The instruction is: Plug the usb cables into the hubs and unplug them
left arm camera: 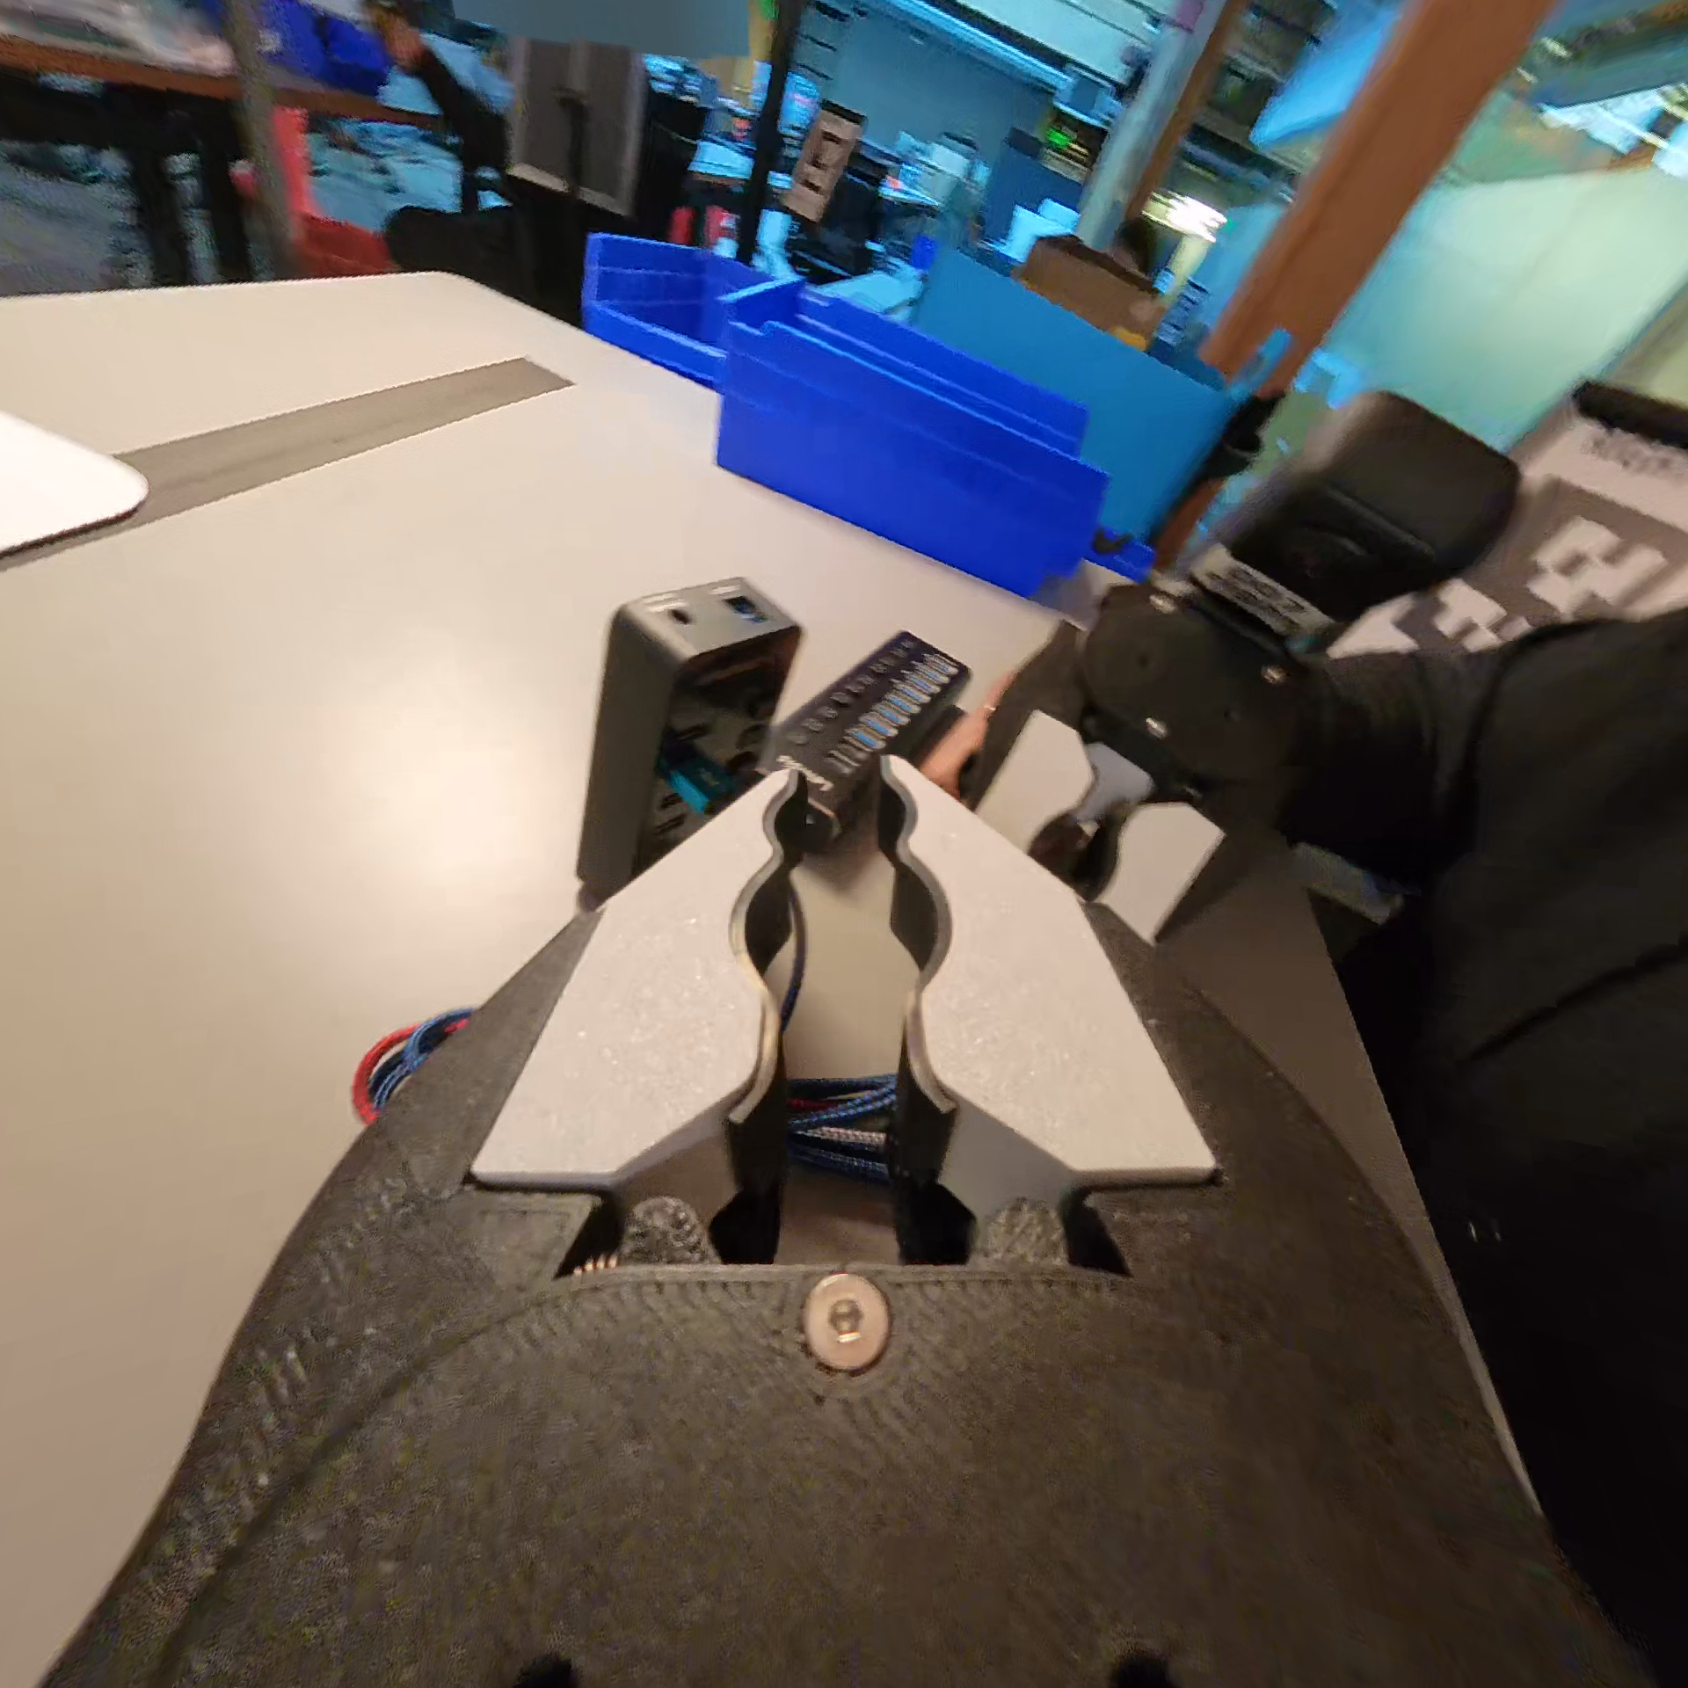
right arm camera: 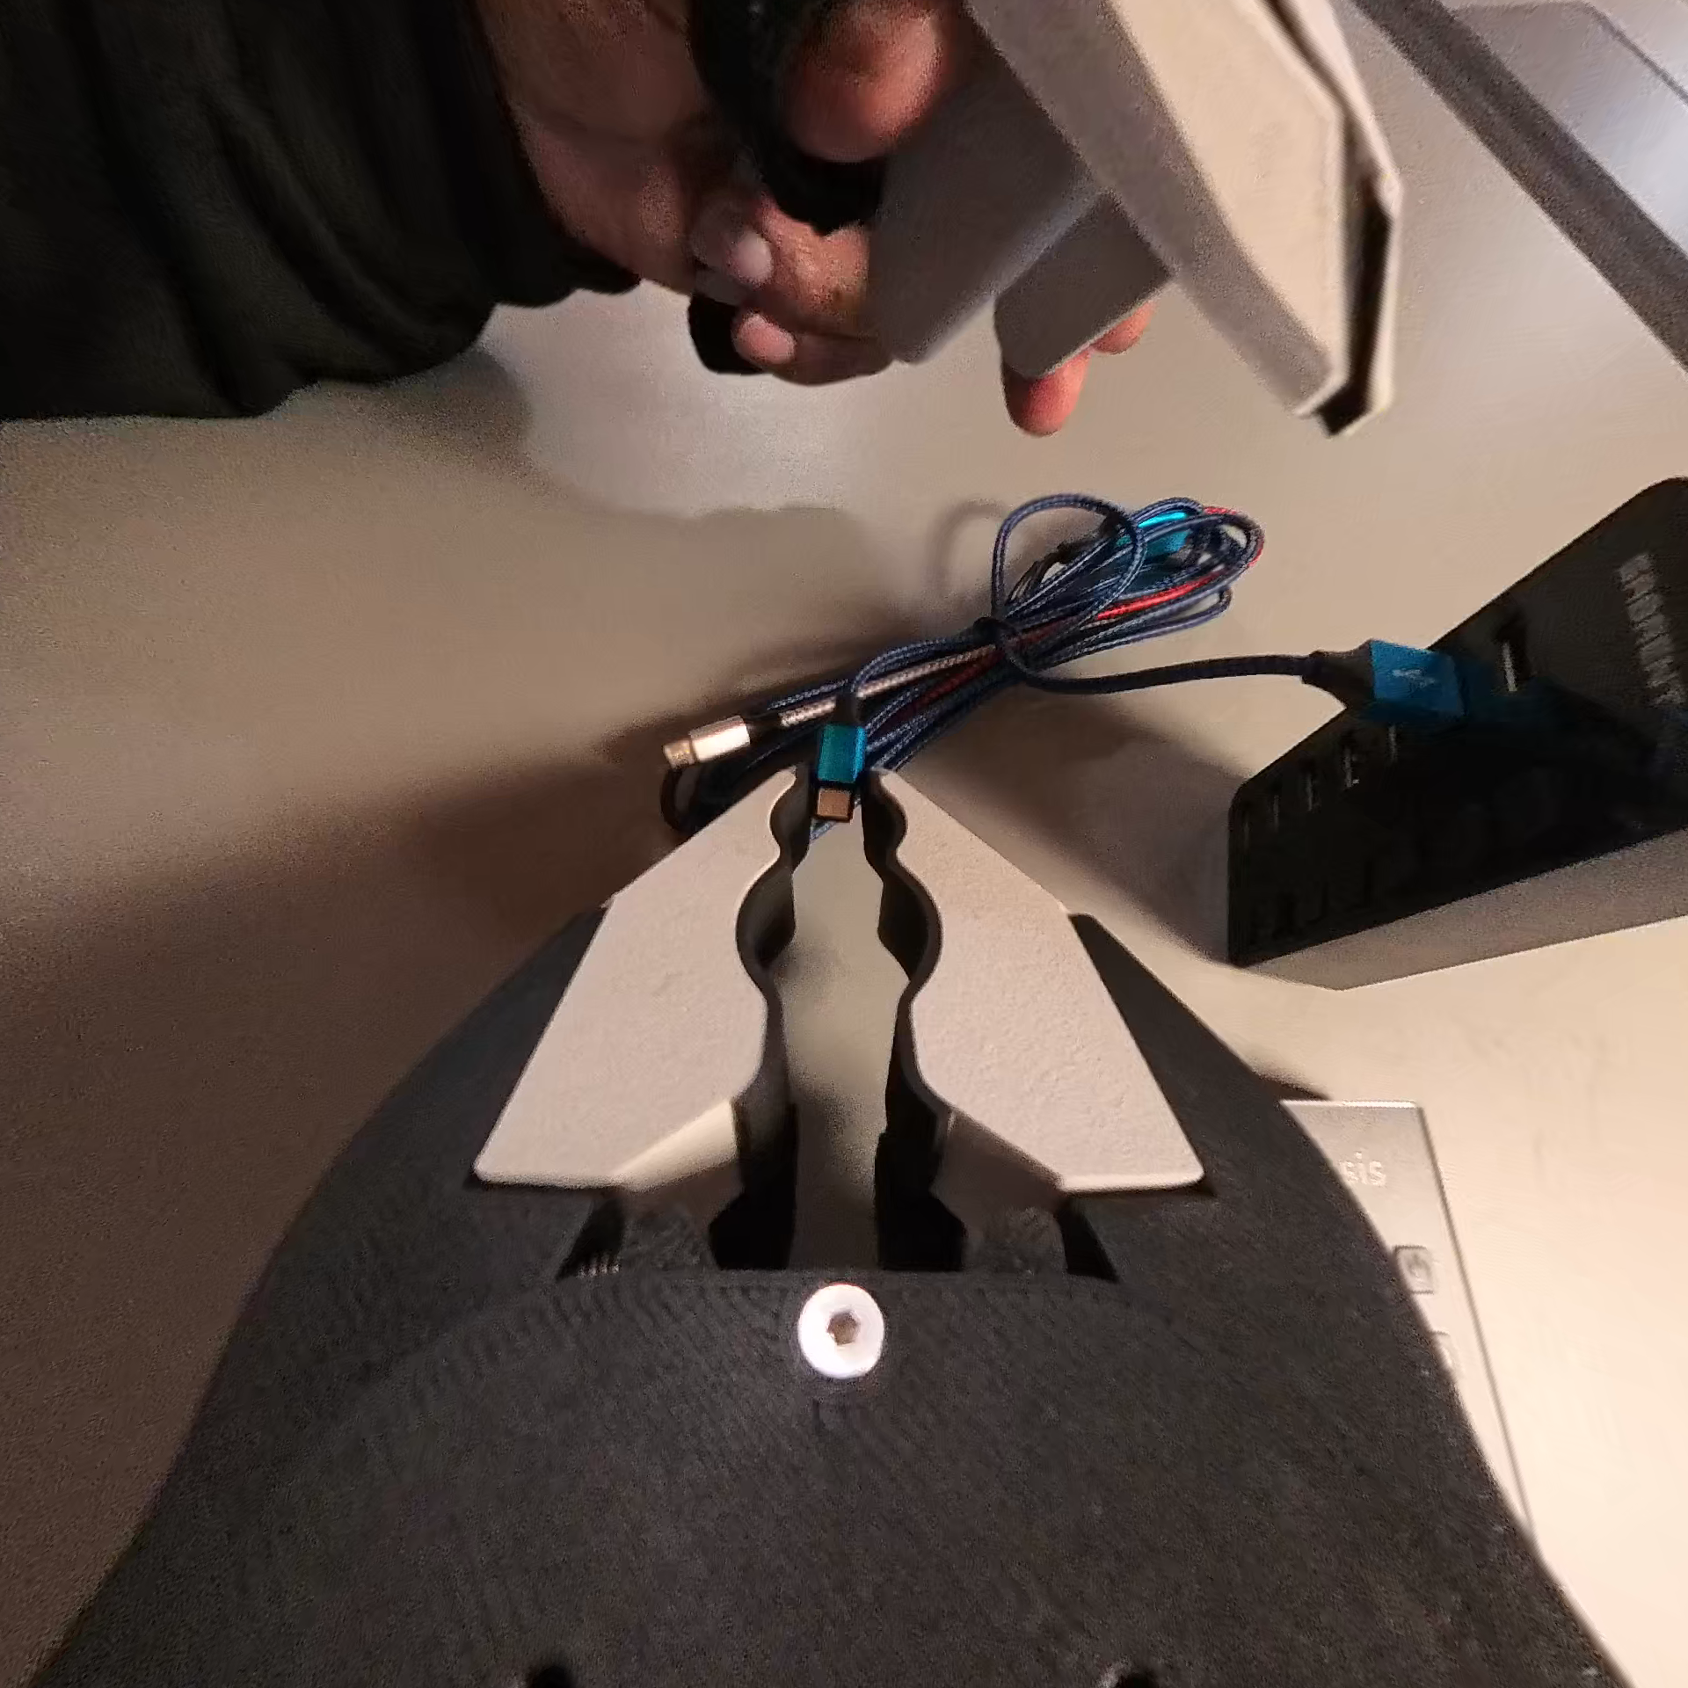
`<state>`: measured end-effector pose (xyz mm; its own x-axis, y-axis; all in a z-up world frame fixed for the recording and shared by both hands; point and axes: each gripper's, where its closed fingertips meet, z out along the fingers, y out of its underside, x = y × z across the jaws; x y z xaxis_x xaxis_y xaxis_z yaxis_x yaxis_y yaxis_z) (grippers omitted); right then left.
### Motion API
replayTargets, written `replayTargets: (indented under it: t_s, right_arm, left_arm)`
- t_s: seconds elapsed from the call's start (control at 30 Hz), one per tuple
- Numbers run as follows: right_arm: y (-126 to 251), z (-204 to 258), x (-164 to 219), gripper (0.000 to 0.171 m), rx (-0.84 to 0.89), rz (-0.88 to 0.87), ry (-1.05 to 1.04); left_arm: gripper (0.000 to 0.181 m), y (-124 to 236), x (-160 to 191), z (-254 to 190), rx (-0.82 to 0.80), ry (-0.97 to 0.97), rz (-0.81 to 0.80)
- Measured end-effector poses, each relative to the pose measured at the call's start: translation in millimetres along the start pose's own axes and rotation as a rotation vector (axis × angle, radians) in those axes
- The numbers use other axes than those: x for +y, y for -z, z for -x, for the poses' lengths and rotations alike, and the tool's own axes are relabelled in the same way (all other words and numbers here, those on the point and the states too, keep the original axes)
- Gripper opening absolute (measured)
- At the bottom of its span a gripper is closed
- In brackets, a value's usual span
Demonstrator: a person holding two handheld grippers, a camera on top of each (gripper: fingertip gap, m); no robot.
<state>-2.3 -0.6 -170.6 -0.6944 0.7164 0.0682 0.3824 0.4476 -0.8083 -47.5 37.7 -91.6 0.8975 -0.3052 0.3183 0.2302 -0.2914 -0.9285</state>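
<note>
The left gripper [left arm camera: 836, 804] has matt grey fingers with a fine grainy surface, set in a rough black printed-plastic body with a shiny metal screw [left arm camera: 845, 1322]; the right gripper [right arm camera: 833, 804] looks the same. The cables [right arm camera: 1050, 639] wear woven braid in blue, red and silver, with glossy anodised-looking teal plug shells [right arm camera: 1411, 687] and a bare metal tip. The upright hub [left arm camera: 680, 731] is smooth, satin dark plastic, the table [left arm camera: 274, 776] smooth and faintly sheened, the bins [left arm camera: 913, 457] glossy blue plastic.
</note>
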Motion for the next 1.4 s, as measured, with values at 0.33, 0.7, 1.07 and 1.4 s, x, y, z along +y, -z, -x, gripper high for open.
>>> replayTargets:
  t_s: [0.33, 0.7, 1.07, 1.4]
  right_arm:
    - [30.6, 7.4, -8.7, 0.010, -0.136, -0.156, 0.088]
    - [38.3, 4.0, -11.7, 0.010, -0.170, -0.210, 0.065]
    - [51.6, -1.3, -27.0, 0.010, -0.198, -0.333, 0.002]
    - [55.7, -6.0, -27.1, 0.010, -0.194, -0.358, 0.001]
  left_arm:
    - [0.035, -18.0, 28.1, -55.7, 0.198, -0.303, 0.113]
    - [0.035, -27.0, 48.3, -57.2, 0.185, -0.401, 0.184]
    - [0.034, -29.7, 60.0, -61.6, 0.216, -0.417, 0.221]
    - [0.016, -35.4, 56.9, -59.1, 0.222, -0.350, 0.170]
